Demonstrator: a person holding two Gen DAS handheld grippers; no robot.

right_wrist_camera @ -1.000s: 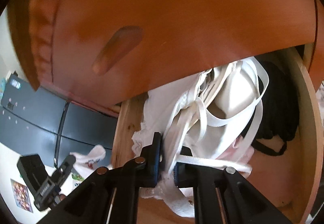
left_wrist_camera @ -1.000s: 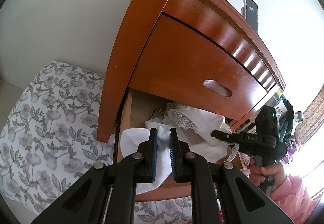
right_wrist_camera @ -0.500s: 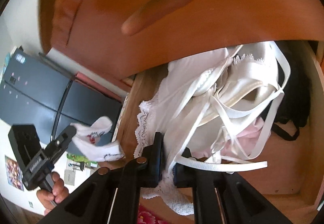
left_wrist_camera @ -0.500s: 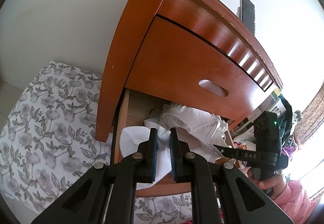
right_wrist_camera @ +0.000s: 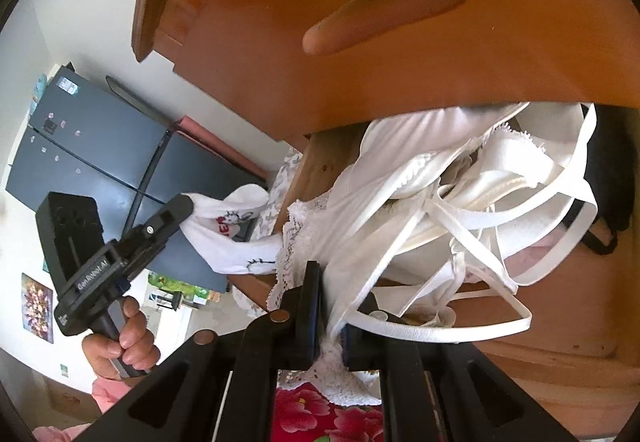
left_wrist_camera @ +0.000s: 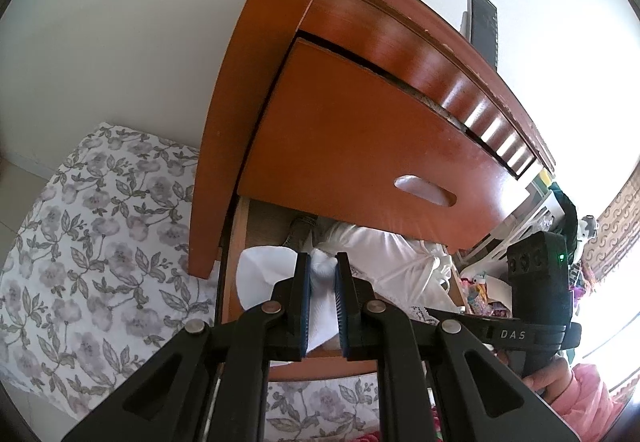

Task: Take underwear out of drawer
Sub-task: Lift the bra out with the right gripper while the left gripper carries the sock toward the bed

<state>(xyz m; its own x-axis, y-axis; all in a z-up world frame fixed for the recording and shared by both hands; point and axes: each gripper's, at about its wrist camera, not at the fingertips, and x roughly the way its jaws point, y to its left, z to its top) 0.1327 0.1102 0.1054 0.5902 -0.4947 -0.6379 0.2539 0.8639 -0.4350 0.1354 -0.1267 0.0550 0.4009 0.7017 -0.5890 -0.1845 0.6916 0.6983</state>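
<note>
The wooden dresser's lower drawer stands open under a closed upper drawer front. My left gripper is shut on a white piece of underwear, held over the drawer's left front corner. From the right wrist view, that left gripper holds the printed white underwear outside the drawer. My right gripper is shut on a tangle of white lace underwear and bras, whose straps trail back into the drawer. The right gripper shows beside the white bundle.
The upper drawer front overhangs the open drawer closely. A black garment and a pink one lie deeper inside. Floral bedding lies left of the dresser, red floral fabric below. A dark cabinet stands behind the person's hand.
Both grippers have drawn back from the drawer. The white bra bundle has been pulled forward over the drawer's front edge, and the left gripper's white piece has come further out.
</note>
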